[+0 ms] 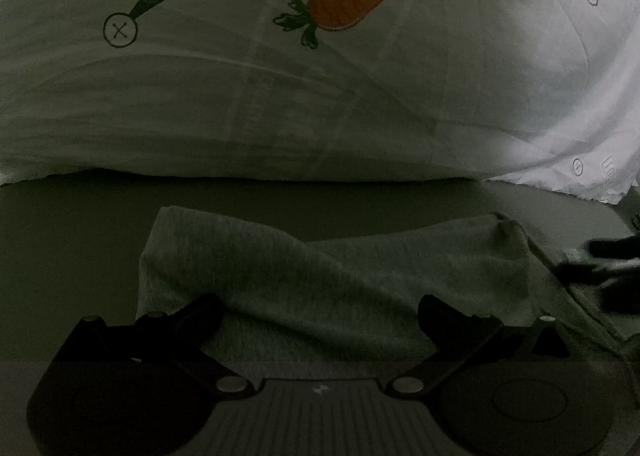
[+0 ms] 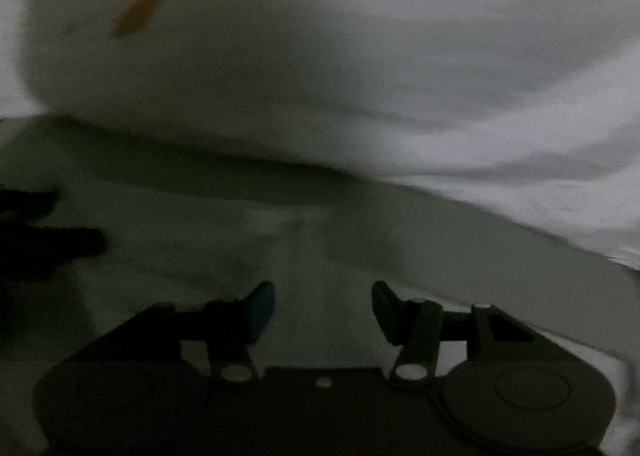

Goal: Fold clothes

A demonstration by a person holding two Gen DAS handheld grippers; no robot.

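Note:
A grey ribbed garment [image 1: 328, 280] lies folded on the flat surface, right in front of my left gripper [image 1: 320, 312]. The left jaws stand wide open with the cloth's near edge lying between them, not pinched. In the blurred right wrist view the grey garment [image 2: 224, 240] shows as a pale shape ahead and to the left. My right gripper [image 2: 323, 308] is open and empty, low over the surface. The other gripper shows as a dark shape at the right edge of the left wrist view [image 1: 608, 268] and at the left edge of the right wrist view [image 2: 44, 240].
A big white pillow [image 1: 320, 96] with an orange carrot print [image 1: 344, 6] and small button prints lies across the back; it also fills the top of the right wrist view [image 2: 320, 56]. The scene is dim. The flat surface [image 1: 72, 248] runs under the pillow's edge.

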